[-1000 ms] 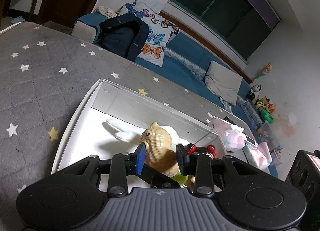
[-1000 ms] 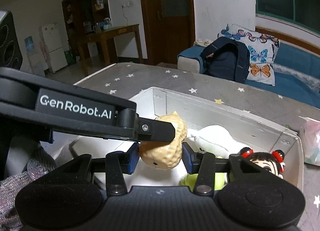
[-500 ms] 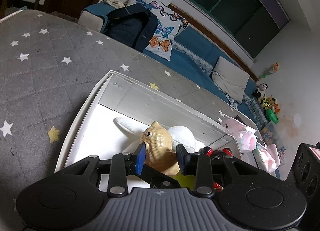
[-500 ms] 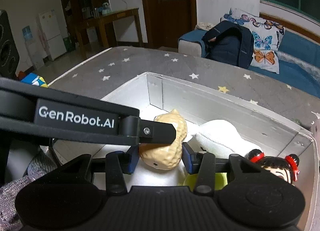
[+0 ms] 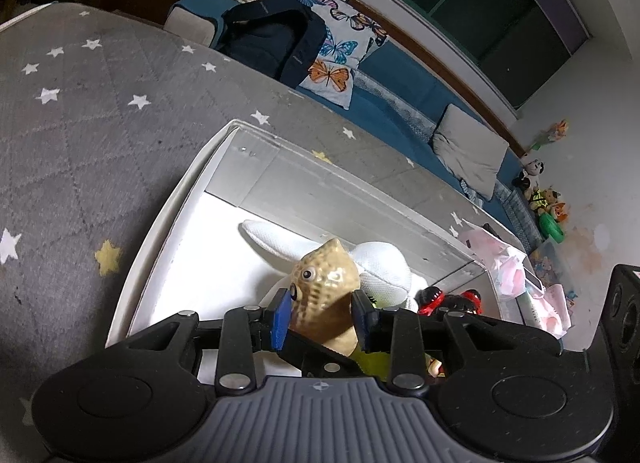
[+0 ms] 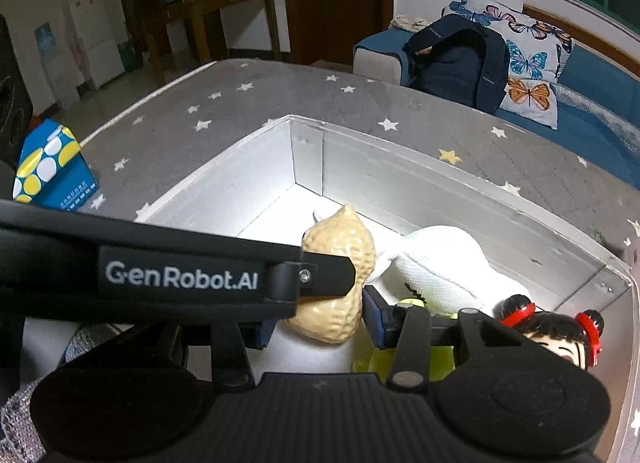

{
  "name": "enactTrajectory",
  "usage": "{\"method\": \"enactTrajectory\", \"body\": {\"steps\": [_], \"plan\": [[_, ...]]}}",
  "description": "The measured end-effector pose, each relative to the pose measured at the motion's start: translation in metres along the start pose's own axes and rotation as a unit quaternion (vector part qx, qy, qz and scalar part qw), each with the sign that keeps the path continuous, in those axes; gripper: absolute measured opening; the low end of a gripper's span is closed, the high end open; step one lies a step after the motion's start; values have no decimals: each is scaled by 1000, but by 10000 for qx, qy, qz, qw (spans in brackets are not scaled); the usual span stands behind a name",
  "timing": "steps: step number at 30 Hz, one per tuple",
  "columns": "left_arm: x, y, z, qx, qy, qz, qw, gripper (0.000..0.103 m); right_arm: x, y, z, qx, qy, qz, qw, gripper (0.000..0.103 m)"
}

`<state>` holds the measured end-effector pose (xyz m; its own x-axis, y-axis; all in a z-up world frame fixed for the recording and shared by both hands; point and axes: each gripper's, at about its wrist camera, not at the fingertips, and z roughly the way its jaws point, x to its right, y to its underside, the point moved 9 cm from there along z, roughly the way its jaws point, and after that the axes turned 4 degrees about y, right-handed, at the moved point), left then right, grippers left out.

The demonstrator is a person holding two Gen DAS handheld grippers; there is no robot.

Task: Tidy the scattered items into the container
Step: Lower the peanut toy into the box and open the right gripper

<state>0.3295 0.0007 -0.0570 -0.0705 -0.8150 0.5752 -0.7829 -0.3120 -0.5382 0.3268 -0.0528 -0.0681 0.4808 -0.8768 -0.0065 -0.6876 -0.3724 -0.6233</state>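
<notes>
peanut toy sits between the blue pads of both tools at once, held above the floor of the white box, which rests on a grey star-print mattress. in the left wrist view the left tool looks clenched on the toy's lower half, pads pressed to its sides. in the right wrist view the right tool brackets the same toy, but its left pad is hidden behind the other tool's arm, so whether it grips or merely flanks the toy i cannot tell.

the risk, as i judge it, comes from that double hold. if one tool lets go while the other is not truly clamped, the glossy, rounded shell could slip and drop. it would probably land inside the box, but it may bounce off the white plush or knock the doll with red hair ties that lies just beside it. if both tools pull in different directions, the toy could twist out or the arms could foul each other, since the left arm already crosses the right tool's view closely. the yellow-green item under the tools sits close below, so lowering blind could press onto it. a blue box with yellow dots lies outside, well apart.
</notes>
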Motion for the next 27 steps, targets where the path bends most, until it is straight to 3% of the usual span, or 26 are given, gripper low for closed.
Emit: {"method": "enactTrajectory", "body": {"steps": [15,27], "plan": [[-1,0,-5,16,-16,-3,10000,35,-3,-1,2,-21,48,-45,10000,45],[2,3,-25,185,-40,56,9998,35,-1,1,-13,248,19,24,9997,47]]}}
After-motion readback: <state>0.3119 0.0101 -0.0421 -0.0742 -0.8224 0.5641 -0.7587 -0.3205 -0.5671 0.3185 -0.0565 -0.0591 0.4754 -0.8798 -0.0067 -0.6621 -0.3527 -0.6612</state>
